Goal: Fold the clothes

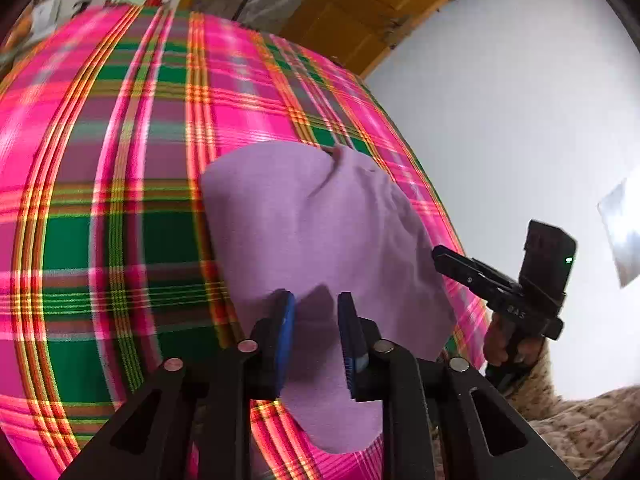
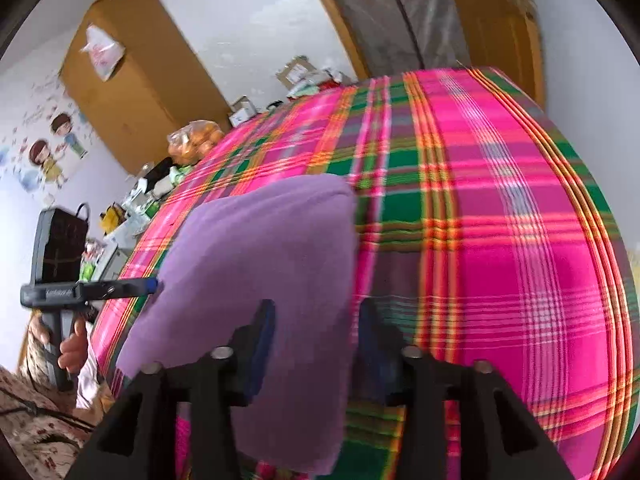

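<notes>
Lilac garment (image 1: 320, 232) spread flat on the plaid bedspread (image 1: 120, 208), near the bedspread's front edge where the two grippers meet it. Folded into a compact panel, with a rounded fold on the far side and one small crease near the far corner in the left wrist view.

Left gripper (image 1: 316, 336) over the near edge of the garment, blue-padded fingers (image 1: 286, 332) apart, lilac cloth showing in the gap without being pinched. Pads clear of the fabric on both sides; nothing gripped.

Right gripper (image 2: 316, 344) at the garment's other near corner, jaws wide apart. Left-hand finger (image 2: 264, 340) over the lilac cloth, the other finger over bare plaid just beside the garment's edge. Cloth not pressed between them.

Seen from the left wrist, right gripper's black body (image 1: 520, 280) just off the garment's right side, a hand (image 1: 508, 344) wrapped round its handle. Seen from the right wrist, left gripper's tip (image 2: 148, 285) touching or almost touching the garment's left edge, held by a hand (image 2: 74, 350) beyond the bedspread's edge.

Behind the bedspread: a wooden wardrobe (image 2: 140, 80), a cluttered side surface with a bag of oranges (image 2: 196, 140), cartoon stickers (image 2: 52, 148) on the wall.
</notes>
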`<state>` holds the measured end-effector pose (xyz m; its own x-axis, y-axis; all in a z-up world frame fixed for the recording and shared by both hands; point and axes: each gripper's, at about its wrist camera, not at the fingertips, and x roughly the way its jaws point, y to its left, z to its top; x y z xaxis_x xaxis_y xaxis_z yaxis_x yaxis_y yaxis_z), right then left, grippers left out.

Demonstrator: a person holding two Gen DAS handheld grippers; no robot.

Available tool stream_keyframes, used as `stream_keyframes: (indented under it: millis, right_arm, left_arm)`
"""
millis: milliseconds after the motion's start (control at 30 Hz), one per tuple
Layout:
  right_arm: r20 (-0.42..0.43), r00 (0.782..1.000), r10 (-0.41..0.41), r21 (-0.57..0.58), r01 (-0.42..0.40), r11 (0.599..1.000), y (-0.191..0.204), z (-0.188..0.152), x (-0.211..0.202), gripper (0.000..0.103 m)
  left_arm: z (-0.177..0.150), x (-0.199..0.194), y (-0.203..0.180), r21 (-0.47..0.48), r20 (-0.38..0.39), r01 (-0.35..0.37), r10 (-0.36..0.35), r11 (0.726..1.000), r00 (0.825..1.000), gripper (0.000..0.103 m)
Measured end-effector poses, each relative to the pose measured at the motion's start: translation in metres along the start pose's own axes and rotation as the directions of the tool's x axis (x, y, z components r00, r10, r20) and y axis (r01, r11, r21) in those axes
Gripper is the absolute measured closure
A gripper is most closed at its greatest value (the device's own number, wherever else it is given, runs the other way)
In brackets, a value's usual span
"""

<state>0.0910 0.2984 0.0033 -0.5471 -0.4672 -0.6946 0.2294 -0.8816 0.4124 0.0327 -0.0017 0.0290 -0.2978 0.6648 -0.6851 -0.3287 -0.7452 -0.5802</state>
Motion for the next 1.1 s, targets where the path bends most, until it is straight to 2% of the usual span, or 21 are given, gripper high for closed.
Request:
stream_keyframes:
  millis: [67,133,200,367,467,500,533,700,800,867,1000,1100]
  right_arm:
    - [-0.025,0.999,0.036,0.046,-0.035,0.998,-0.013,0.002,0.005,0.05]
    - [-0.049,0.996,0.068,0.1,-0.063,0.993,-0.026,0.003,0.011,0.045]
    - [-0.062,0.993,0.099,0.137,-0.09,0.986,-0.035,0.004,0.014,0.044]
    - [-0.075,0.982,0.172,0.151,-0.159,0.976,-0.039,0.007,0.018,0.043]
    - [-0.096,0.974,0.205,0.145,-0.19,0.971,-0.039,0.01,0.02,0.043]
    - [-0.102,0.971,0.217,0.146,-0.201,0.969,-0.04,0.011,0.02,0.042]
    - [-0.107,0.966,0.234,0.153,-0.217,0.964,-0.041,0.012,0.022,0.042]
    - [-0.128,0.938,0.323,0.194,-0.295,0.935,-0.047,0.016,0.03,0.041]
    - [-0.145,0.922,0.358,0.199,-0.327,0.924,-0.047,0.021,0.037,0.041]
    - [-0.17,0.912,0.374,0.185,-0.343,0.921,-0.044,0.025,0.042,0.04]
    - [-0.202,0.895,0.398,0.161,-0.37,0.915,-0.033,0.035,0.052,0.029]
    - [-0.211,0.89,0.403,0.151,-0.378,0.914,-0.026,0.04,0.061,0.029]
  left_arm:
    - [0.003,0.0,0.002,0.007,-0.004,-0.018,0.018,1.0,1.0,0.063]
    - [0.005,0.002,0.002,0.015,-0.01,-0.032,0.032,0.999,0.999,0.063]
    - [0.009,0.005,0.004,0.005,-0.016,-0.023,0.023,1.0,1.0,0.063]
    - [0.011,0.007,0.015,-0.065,-0.037,0.041,-0.043,0.997,0.998,0.063]
    - [0.01,0.009,0.02,-0.089,-0.057,0.052,-0.058,0.995,0.997,0.061]
    - [0.008,0.009,0.022,-0.096,-0.071,0.053,-0.06,0.994,0.996,0.058]
    - [0.007,0.009,0.024,-0.11,-0.085,0.059,-0.069,0.992,0.994,0.047]
    - [0.003,0.019,0.04,-0.219,-0.128,0.144,-0.175,0.965,0.976,0.046]
    - [0.005,0.025,0.043,-0.227,-0.144,0.13,-0.165,0.965,0.976,0.046]
    - [0.006,0.028,0.044,-0.246,-0.154,0.147,-0.188,0.958,0.97,0.046]
    - [0.006,0.029,0.044,-0.258,-0.155,0.177,-0.222,0.95,0.963,0.046]
    - [0.006,0.033,0.041,-0.252,-0.165,0.188,-0.234,0.949,0.958,0.046]
